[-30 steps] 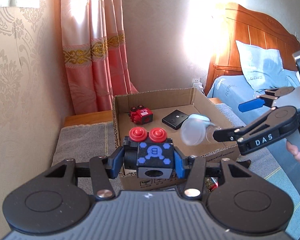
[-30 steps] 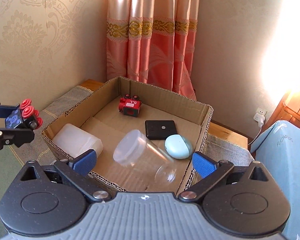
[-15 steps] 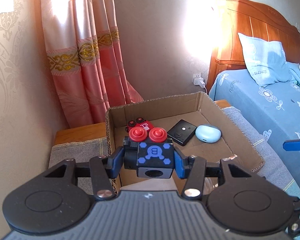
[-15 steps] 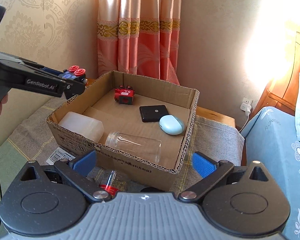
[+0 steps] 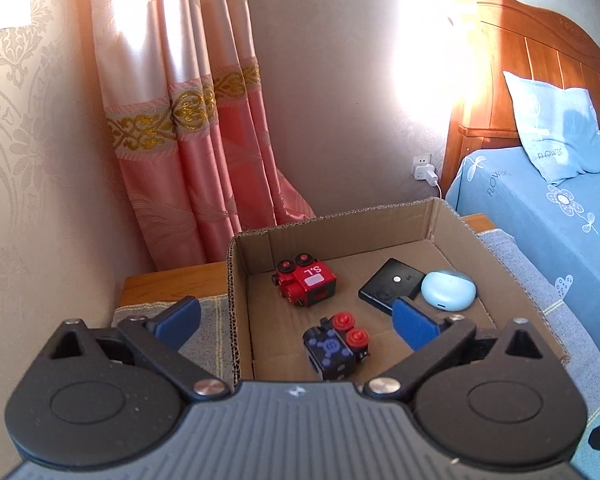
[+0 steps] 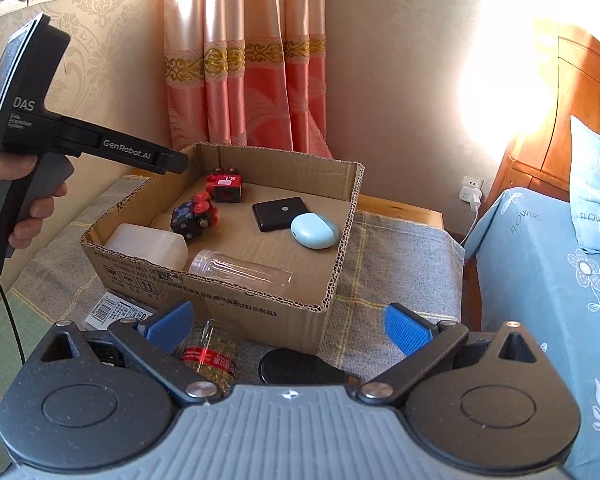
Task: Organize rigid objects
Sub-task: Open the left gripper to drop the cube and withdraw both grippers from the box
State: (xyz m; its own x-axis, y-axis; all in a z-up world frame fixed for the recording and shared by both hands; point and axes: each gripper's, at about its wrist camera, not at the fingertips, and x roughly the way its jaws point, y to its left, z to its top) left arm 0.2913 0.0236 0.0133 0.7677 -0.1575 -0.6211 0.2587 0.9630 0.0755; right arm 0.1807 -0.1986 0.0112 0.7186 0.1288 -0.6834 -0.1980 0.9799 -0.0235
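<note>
The left hand-held gripper (image 5: pixel 296 320) was opening, its jaws clear of the dark blue cube (image 5: pixel 334 350), which lay in the cardboard box (image 5: pixel 452 220) at five o'clock from the red cube (image 5: pixel 306 284). The right hand-held gripper (image 6: pixel 288 326) gaped wide, holding nothing.

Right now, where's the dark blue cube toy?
The dark blue cube toy lies on the cardboard box floor, near the left wall in the left wrist view, just in front of the red cube toy.
</note>
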